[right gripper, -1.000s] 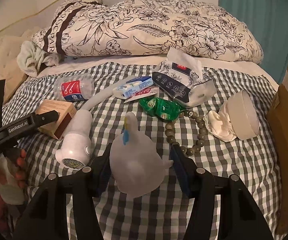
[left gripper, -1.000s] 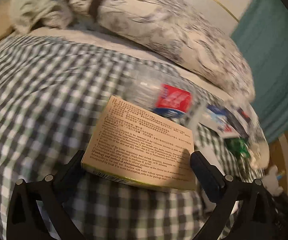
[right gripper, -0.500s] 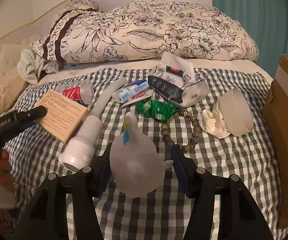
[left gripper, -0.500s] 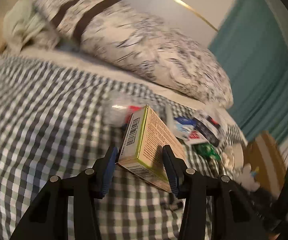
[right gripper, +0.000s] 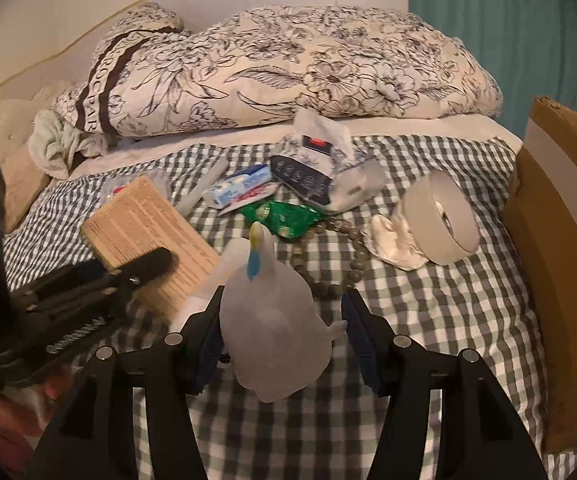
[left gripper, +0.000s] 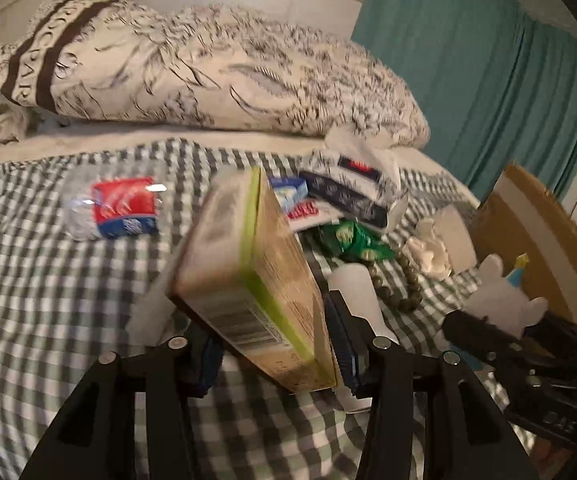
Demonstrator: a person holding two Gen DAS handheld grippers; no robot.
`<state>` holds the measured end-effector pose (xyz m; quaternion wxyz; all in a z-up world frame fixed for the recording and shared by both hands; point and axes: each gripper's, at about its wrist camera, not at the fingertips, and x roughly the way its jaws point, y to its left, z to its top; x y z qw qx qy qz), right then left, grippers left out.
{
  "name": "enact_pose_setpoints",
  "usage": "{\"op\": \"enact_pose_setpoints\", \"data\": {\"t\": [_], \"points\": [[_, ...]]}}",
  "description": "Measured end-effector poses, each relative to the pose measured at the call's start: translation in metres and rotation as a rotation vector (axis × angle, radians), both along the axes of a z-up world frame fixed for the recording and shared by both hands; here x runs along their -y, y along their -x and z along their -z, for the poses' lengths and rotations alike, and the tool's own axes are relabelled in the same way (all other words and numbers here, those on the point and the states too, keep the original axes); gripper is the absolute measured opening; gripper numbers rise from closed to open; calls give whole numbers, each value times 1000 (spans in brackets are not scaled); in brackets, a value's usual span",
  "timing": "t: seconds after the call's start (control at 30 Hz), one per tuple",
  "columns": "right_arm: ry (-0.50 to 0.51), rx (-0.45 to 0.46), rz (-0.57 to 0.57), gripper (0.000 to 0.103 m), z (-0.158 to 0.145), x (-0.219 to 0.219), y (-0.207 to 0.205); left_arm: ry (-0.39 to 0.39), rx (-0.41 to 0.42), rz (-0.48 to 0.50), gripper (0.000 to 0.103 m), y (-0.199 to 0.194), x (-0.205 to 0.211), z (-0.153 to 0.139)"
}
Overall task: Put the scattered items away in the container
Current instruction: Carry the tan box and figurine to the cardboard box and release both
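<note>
Cardboard box (right gripper: 560,240) stands at the right edge of the bed, beside the checked bedspread (right gripper: 428,320). Left gripper (left gripper: 272,340) holds a tan medicine carton (left gripper: 256,280) tilted on edge above the spread, its jaws closing with the carton between the pads. Right gripper (right gripper: 284,340) grips a translucent white squishy toy (right gripper: 272,320) with a blue-and-yellow tip, lifted near the box. Scattered on the spread lie a crushed water bottle (left gripper: 116,208), a toothpaste box (right gripper: 240,188), a green snack packet (right gripper: 280,216), a tissue pack (right gripper: 312,168), a bead bracelet (right gripper: 344,256) and a tape roll (right gripper: 440,216). A floral pillow (right gripper: 288,64) rests behind them.
</note>
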<state>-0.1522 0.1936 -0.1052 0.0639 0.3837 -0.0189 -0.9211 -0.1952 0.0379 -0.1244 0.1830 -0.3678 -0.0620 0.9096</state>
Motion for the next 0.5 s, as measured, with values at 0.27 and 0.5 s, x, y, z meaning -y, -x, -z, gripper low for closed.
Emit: {"op": "enact_pose_setpoints", "data": {"t": [0.27,0.5], "points": [[-17,0,9,55,4,-17,-8,87,-92,-33,33,-16,-10,-16],[-11,-38,14,55,-23,-27,-28,193,-100,-50,33,-46,-21,-58]]}}
